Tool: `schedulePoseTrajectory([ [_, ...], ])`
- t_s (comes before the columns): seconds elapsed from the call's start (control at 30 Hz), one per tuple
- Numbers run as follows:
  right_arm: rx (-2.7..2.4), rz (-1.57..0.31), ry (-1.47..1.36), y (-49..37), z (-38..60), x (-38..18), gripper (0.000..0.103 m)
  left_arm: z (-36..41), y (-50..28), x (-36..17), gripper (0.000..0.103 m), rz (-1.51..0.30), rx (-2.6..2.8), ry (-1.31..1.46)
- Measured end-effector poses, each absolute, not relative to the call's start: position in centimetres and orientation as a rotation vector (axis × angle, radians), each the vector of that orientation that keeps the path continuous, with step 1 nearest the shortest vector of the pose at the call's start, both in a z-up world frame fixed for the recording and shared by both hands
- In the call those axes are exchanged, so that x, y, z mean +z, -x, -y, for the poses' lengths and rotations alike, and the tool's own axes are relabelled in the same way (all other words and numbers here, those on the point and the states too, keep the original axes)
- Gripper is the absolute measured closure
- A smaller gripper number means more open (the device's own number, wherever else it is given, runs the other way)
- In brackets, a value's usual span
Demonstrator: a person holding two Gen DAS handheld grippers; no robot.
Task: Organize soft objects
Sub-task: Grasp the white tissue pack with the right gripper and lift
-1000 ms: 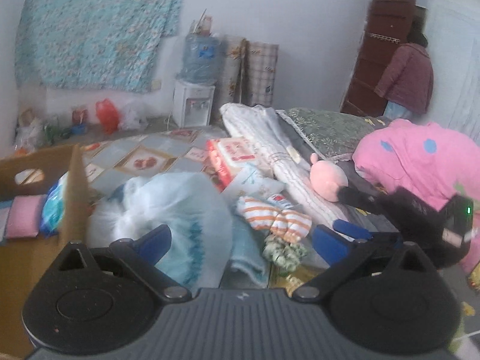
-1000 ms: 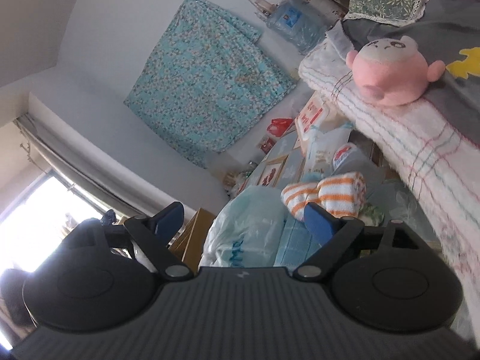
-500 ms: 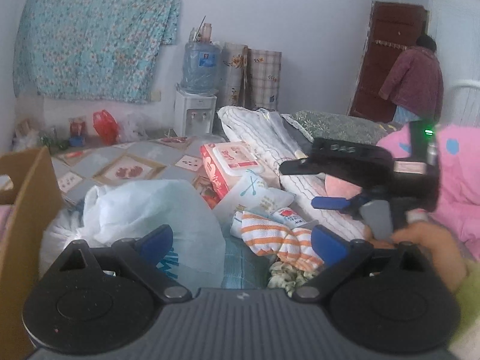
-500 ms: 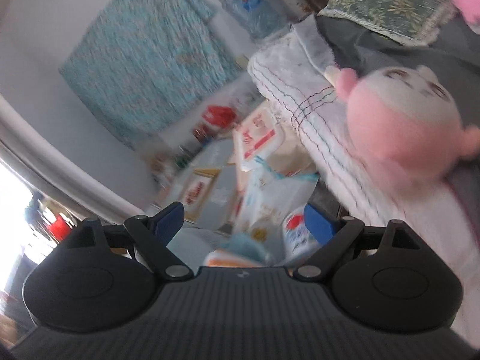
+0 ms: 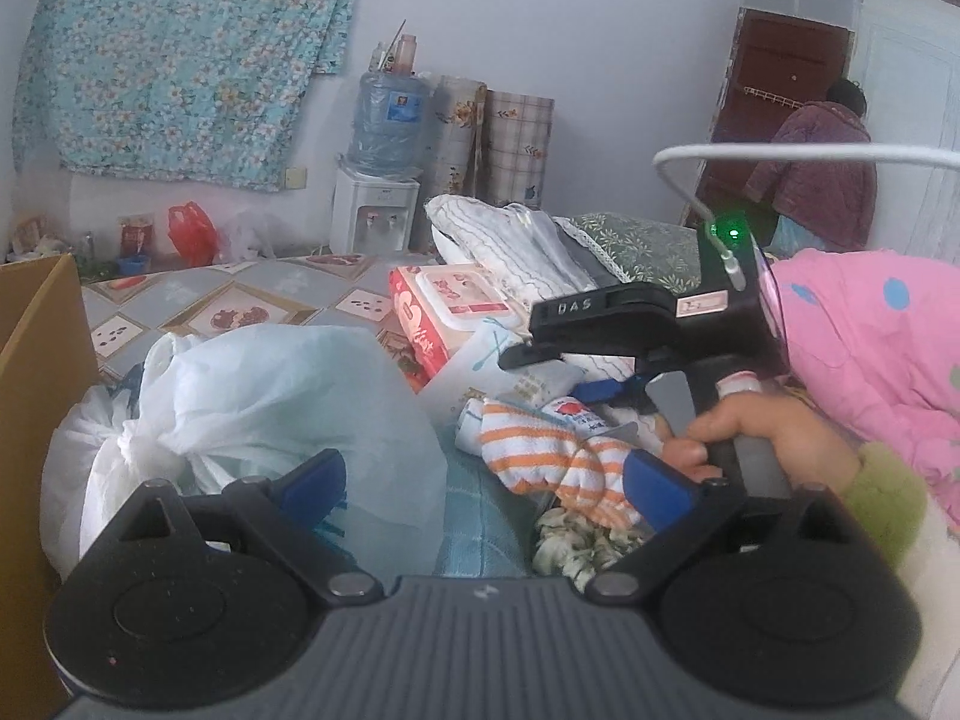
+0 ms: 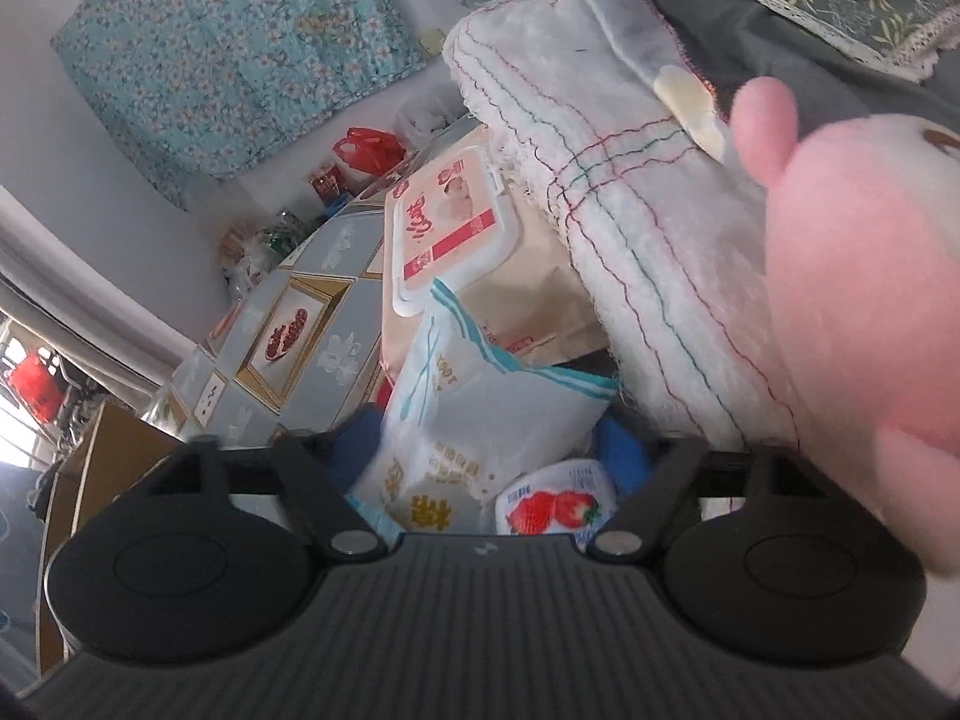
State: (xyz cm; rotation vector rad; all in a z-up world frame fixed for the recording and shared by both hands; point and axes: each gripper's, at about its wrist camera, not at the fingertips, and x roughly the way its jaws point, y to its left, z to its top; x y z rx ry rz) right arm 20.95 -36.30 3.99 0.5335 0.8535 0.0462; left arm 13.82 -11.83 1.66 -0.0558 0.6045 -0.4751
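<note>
My left gripper (image 5: 483,483) is open with nothing between its pads, hovering over a white plastic bag (image 5: 270,396) and a blue cloth. An orange-striped sock (image 5: 540,450) lies just beyond its right pad, with a floral scrunchie (image 5: 570,546) under it. My right gripper (image 6: 486,450), held by a hand (image 5: 762,432), points down into the pile. Its jaws are closing on a white and blue soft pack (image 6: 480,408), and both pads touch its sides. A strawberry-print pack (image 6: 555,507) lies beneath. A pink plush toy (image 6: 858,276) fills the right of the right wrist view.
A cardboard box (image 5: 36,360) stands at the left. A red wet-wipes pack (image 5: 444,300) and a folded white blanket (image 6: 630,198) lie behind the pile. A pink dotted quilt (image 5: 870,324) covers the bed at right. A person (image 5: 822,180) stands by the far door.
The right gripper swung down from the plush toy into the pile and its jaws narrowed around the white and blue pack. The left gripper sank lower over the bag.
</note>
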Motion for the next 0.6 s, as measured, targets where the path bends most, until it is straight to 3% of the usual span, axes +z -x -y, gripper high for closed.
schedulePoseTrajectory([
  [0.3, 0.086, -0.679, -0.512, -19.9, 36.1, 6.8, 0.073, 10.5, -12.0, 1.5, 0.003, -0.562, -0.476, 0.05],
  [0.6, 0.182, -0.508, -0.479, -14.2, 35.8, 14.0, 0.075, 8.8, -9.2, 2.4, 0.003, -0.572, -0.56, 0.062],
])
